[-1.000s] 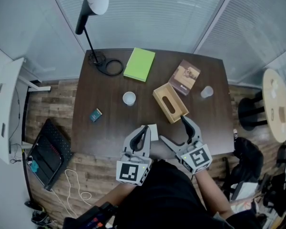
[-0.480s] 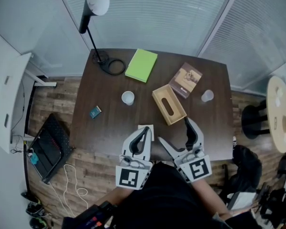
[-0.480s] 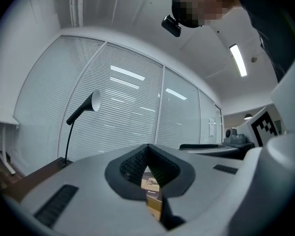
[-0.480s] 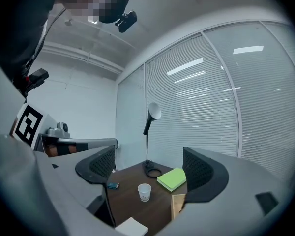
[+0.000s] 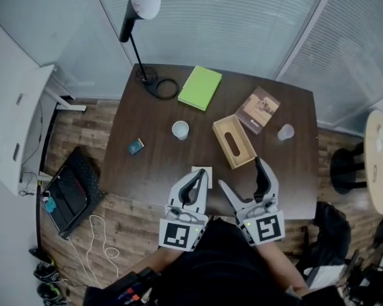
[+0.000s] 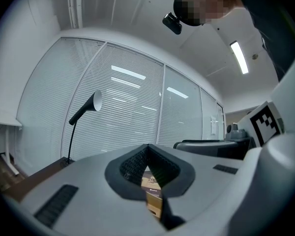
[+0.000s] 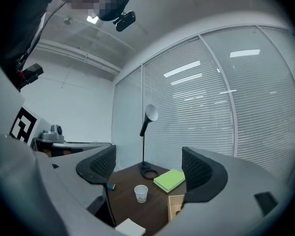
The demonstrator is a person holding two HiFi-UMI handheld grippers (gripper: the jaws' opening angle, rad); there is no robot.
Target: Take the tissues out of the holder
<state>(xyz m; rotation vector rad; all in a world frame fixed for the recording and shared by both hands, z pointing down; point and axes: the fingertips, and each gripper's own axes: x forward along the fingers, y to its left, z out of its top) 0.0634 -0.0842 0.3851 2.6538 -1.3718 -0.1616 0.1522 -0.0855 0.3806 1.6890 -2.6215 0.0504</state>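
The wooden tissue holder (image 5: 233,141) lies on the dark table (image 5: 153,158), right of centre, its slot on top; a corner of the holder (image 7: 175,206) shows in the right gripper view. A white tissue stack (image 5: 202,176) rests near the table's front edge, and the same tissue stack (image 7: 130,227) appears low in the right gripper view. My left gripper (image 5: 199,178) hangs over that stack with its jaws shut and nothing between them. My right gripper (image 5: 241,176) is open, empty, just in front of the holder.
On the table stand a white paper cup (image 5: 180,130), a green notebook (image 5: 202,87), a brown book (image 5: 262,107), a clear plastic cup (image 5: 285,132), a small blue box (image 5: 136,146) and a desk lamp (image 5: 139,18) with its cable. A round side table (image 5: 380,161) is at right.
The head view has shifted, so the table sits further right in the picture. Both grippers stay near the front edge; the right one has drawn slightly back from the holder.
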